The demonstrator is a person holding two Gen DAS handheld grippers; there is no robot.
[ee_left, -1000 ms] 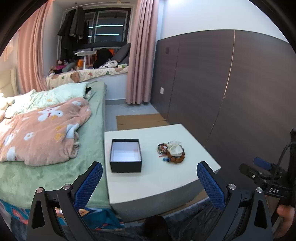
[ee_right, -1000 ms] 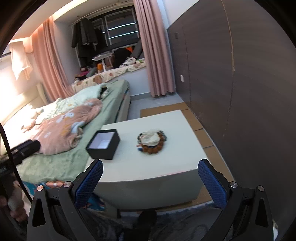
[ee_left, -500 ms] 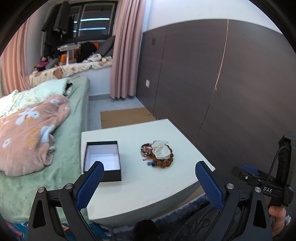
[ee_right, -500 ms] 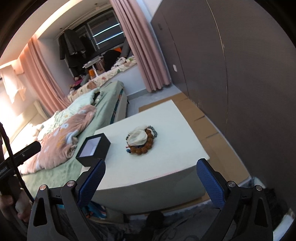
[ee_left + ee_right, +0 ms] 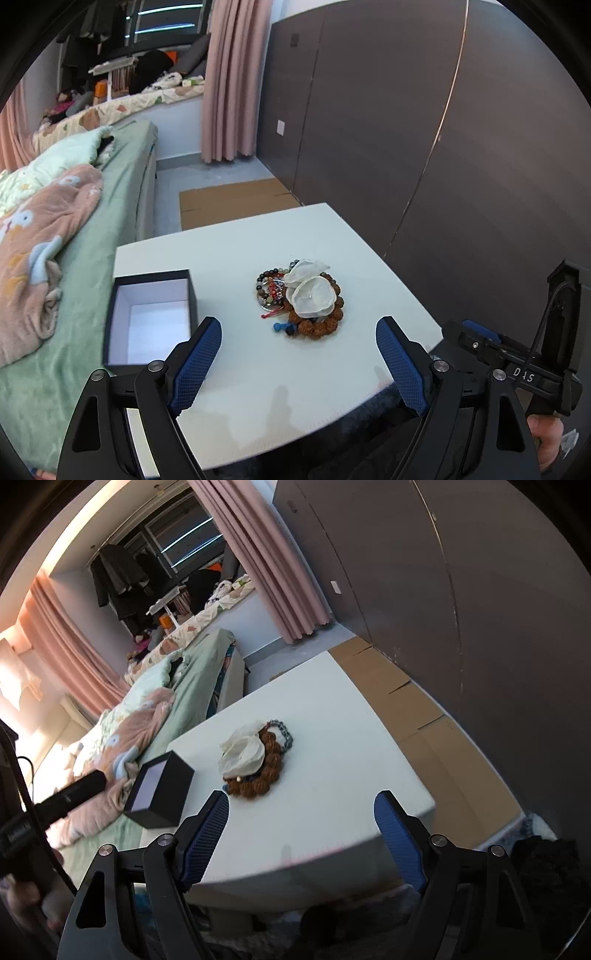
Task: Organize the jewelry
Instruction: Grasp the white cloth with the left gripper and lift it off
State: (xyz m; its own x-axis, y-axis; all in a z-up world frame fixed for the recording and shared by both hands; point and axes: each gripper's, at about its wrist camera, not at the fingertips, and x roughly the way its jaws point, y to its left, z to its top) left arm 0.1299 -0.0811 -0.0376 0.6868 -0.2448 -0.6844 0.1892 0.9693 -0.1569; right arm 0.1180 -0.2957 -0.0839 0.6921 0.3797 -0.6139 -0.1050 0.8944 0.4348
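A pile of jewelry (image 5: 299,301) lies mid-table: a brown bead bracelet, darker bead strings and a white shell-like piece on top. It also shows in the right wrist view (image 5: 255,762). An open black box (image 5: 149,319) with a white inside stands to its left, also seen in the right wrist view (image 5: 159,788). My left gripper (image 5: 298,356) is open and empty above the table's near edge. My right gripper (image 5: 301,829) is open and empty, also short of the pile.
The white table (image 5: 332,369) stands between a green bed with a pink blanket (image 5: 44,236) on the left and a dark panelled wall (image 5: 443,147) on the right. Cardboard (image 5: 229,201) lies on the floor beyond. The right gripper's body (image 5: 517,369) shows at the lower right.
Both grippers have moved forward and closer to the table; the pile and box loom larger. The right view has tilted. Both jaws stay open.
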